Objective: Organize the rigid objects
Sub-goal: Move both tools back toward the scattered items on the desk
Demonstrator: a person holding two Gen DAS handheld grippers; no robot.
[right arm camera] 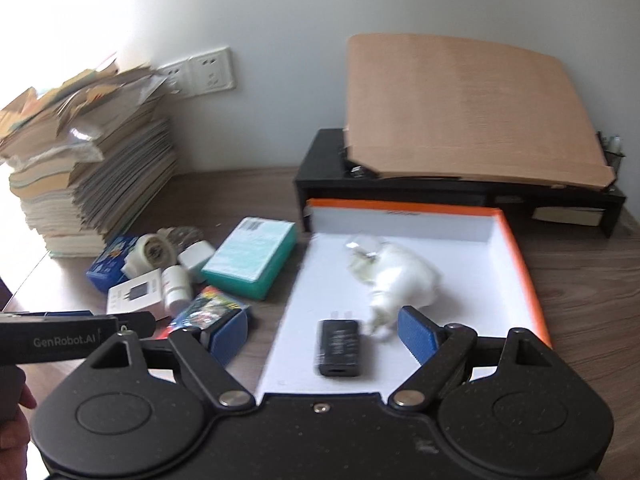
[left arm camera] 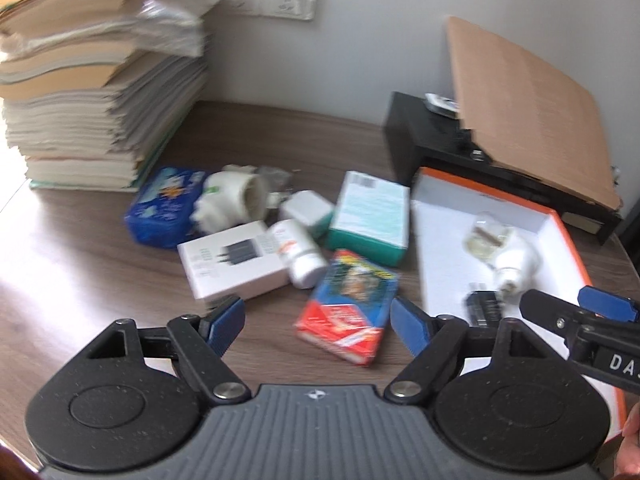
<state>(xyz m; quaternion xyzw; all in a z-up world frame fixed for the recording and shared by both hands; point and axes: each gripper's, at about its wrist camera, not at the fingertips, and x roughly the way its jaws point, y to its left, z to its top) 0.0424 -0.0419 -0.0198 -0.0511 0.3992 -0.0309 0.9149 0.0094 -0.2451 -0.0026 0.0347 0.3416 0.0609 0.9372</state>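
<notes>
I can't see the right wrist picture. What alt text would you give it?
An open, empty right gripper hovers over an orange-rimmed white tray holding a black adapter and a white plug. Left of the tray, small boxes, including a teal box, and a white bottle lie scattered on a wooden desk beside a tall paper stack.
</notes>
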